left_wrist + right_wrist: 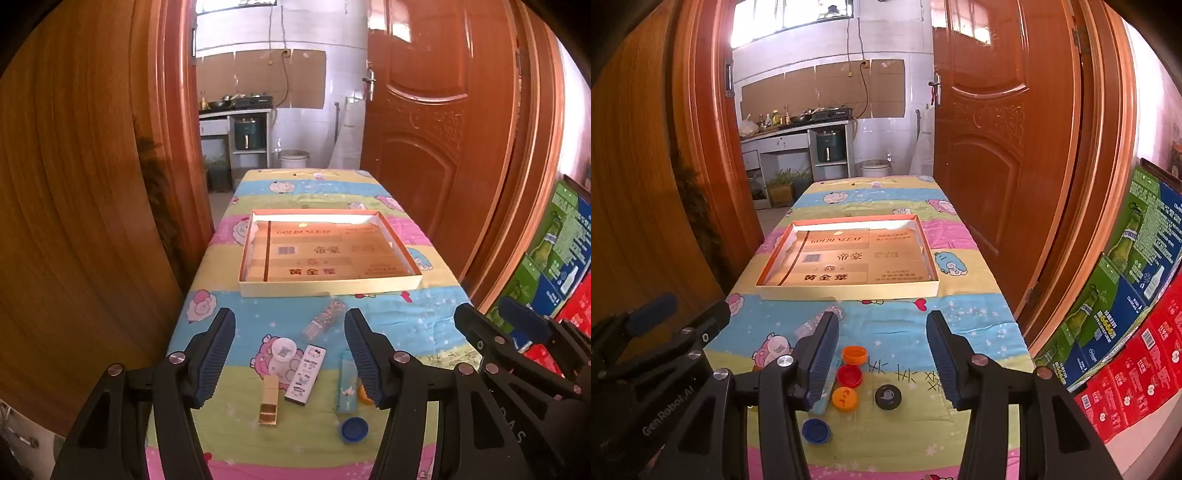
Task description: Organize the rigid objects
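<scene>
A shallow cardboard tray (pixel 325 286) (pixel 849 292) lies mid-table. Nearer, in the left wrist view, lie a clear glittery tube (pixel 325 317), a white round jar (pixel 282 350), a cartoon-cat box (pixel 306 373), a gold box (pixel 269 402), a teal box (pixel 347 384) and a blue cap (pixel 354 430). My left gripper (pixel 291 354) hovers open above them, holding nothing. The right wrist view shows an orange cap (pixel 854 355), a red cap (pixel 849 376), a second orange cap (pixel 844 398), a black cap (pixel 888 397) and the blue cap (pixel 816 431). My right gripper (pixel 884 362) hangs open over the caps, empty.
The narrow table wears a striped cartoon cloth (pixel 406 321) (pixel 960 332). Wooden doors (pixel 443 147) stand close on both sides. Printed cartons (pixel 1126 295) lean at the right. A kitchen doorway lies beyond the far end.
</scene>
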The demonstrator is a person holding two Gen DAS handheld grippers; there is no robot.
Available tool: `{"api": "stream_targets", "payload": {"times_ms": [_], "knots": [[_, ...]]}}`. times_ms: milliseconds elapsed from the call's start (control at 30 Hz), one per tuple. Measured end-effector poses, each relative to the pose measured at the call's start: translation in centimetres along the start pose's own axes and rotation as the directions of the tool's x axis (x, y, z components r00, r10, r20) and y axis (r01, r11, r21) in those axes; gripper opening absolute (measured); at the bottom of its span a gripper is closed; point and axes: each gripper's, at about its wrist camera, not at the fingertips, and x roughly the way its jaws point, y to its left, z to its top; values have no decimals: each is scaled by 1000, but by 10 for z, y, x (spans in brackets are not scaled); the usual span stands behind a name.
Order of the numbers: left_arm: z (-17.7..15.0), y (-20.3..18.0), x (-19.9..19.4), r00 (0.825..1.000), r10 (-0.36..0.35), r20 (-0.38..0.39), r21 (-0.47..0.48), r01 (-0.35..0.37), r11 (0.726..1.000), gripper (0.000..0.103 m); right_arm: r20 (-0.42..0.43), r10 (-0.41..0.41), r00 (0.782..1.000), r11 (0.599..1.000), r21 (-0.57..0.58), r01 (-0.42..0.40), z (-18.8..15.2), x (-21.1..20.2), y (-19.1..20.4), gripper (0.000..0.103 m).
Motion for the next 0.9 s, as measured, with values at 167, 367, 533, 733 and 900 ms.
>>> {"api": "stream_targets", "payload": {"times_ms": [167, 367, 533, 733, 900], "knots": [[0, 1, 1, 1000, 1, -13, -14, -2, 1000, 64, 1, -1, 1000, 1000, -2, 1, 0, 0, -1, 49], [-1, -4, 1, 1000, 16, -3, -7, -16, 1000, 64, -1, -2, 1000, 1000, -4, 2, 0, 1, -1, 49], [0, -3, 5, 1000, 19, -9, -7, -19, 1000, 64, -2, 1, 1000, 1000, -2, -1, 1, 2, -2, 49], [-2, -1, 5, 1000, 28, -2, -15, -28, 999, 64, -2, 3, 1000, 1000, 1, -3, -1, 1, -2, 49], [-1, -2, 4, 1000, 30, -4, -13, -30, 999, 64, -2, 4, 1000, 1000, 3, -4, 0, 2, -1, 49]]}}
